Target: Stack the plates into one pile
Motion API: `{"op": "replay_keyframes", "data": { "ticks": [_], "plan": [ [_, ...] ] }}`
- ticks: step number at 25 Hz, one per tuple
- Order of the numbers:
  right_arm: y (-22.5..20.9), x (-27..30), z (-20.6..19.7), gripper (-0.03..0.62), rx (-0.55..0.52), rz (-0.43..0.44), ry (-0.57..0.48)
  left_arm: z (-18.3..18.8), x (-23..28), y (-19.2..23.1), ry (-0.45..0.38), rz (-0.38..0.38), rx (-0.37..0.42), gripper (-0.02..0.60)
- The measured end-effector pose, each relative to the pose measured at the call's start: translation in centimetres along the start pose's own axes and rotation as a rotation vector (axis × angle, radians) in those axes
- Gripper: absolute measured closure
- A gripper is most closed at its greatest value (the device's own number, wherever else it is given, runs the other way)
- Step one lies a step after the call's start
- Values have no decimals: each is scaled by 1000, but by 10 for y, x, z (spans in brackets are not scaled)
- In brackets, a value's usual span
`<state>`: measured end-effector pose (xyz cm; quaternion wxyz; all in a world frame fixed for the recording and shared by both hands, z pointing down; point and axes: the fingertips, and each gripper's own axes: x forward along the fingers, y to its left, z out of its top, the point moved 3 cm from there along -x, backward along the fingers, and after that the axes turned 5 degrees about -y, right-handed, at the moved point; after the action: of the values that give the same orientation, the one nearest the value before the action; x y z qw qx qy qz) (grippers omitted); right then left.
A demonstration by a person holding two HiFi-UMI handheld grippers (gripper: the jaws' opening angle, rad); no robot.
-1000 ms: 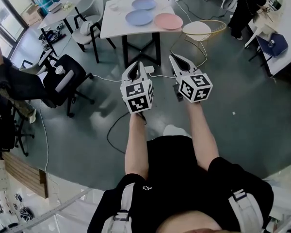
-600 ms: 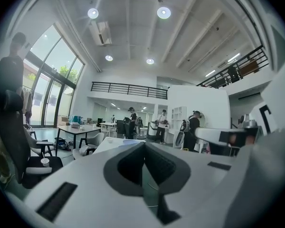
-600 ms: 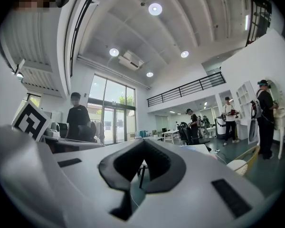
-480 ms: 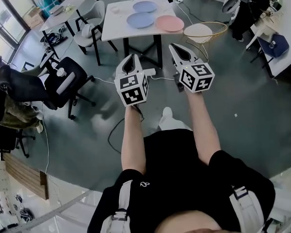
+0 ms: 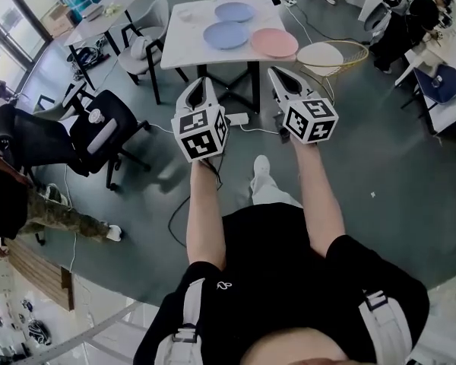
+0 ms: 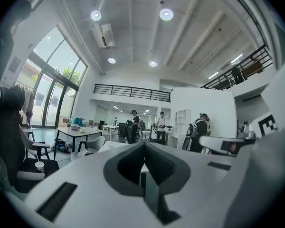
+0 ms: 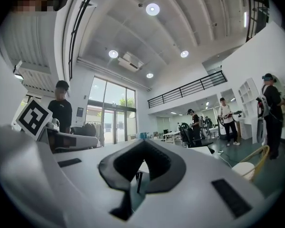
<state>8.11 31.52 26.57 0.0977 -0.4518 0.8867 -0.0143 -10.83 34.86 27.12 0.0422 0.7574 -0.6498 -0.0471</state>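
Observation:
Three plates lie apart on a white table point(image 5: 184, 48) ahead of me in the head view: a small blue plate point(image 5: 234, 11) at the back, a larger blue plate point(image 5: 226, 35) in the middle and a pink plate point(image 5: 273, 42) at the right edge. My left gripper point(image 5: 198, 87) and right gripper point(image 5: 277, 75) are held side by side in the air, short of the table, both shut with nothing in them. In the left gripper view the left gripper point(image 6: 143, 146) points level across the room; the right gripper point(image 7: 143, 145) does the same in its view.
A round white seat with a wire frame point(image 5: 321, 53) stands right of the table. Black office chairs point(image 5: 99, 128) and a white chair point(image 5: 146, 48) stand to the left. Cables and a power strip point(image 5: 235, 118) lie on the grey floor under the grippers. Several people stand far off.
The table and plates have come nearer and lower in the head view. Both grippers rose toward the table, still shut.

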Motion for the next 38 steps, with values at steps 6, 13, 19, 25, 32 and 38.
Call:
{"op": "replay_keyframes", "data": {
  "ticks": [6,13,19,25,32,38],
  "plan": [
    [-73,50,-19,587,34,-45,19,-32,87,-7,51,-5,-29,569],
    [-164,122,-57,587,83,-61,132,-85,197,-8,162,38,-86,569],
    [-214,193,-87,586,133,-11,208,-112,269,-3,232,93,-127,569],
    [-249,238,-120,587,192,-2,243,-134,321,10,303,110,-114,569],
    [-303,254,-132,586,208,-63,229,-147,375,-9,330,54,-86,569],
    [-338,253,-134,587,213,-120,226,-155,404,-25,362,6,-79,569]
  ]
}}
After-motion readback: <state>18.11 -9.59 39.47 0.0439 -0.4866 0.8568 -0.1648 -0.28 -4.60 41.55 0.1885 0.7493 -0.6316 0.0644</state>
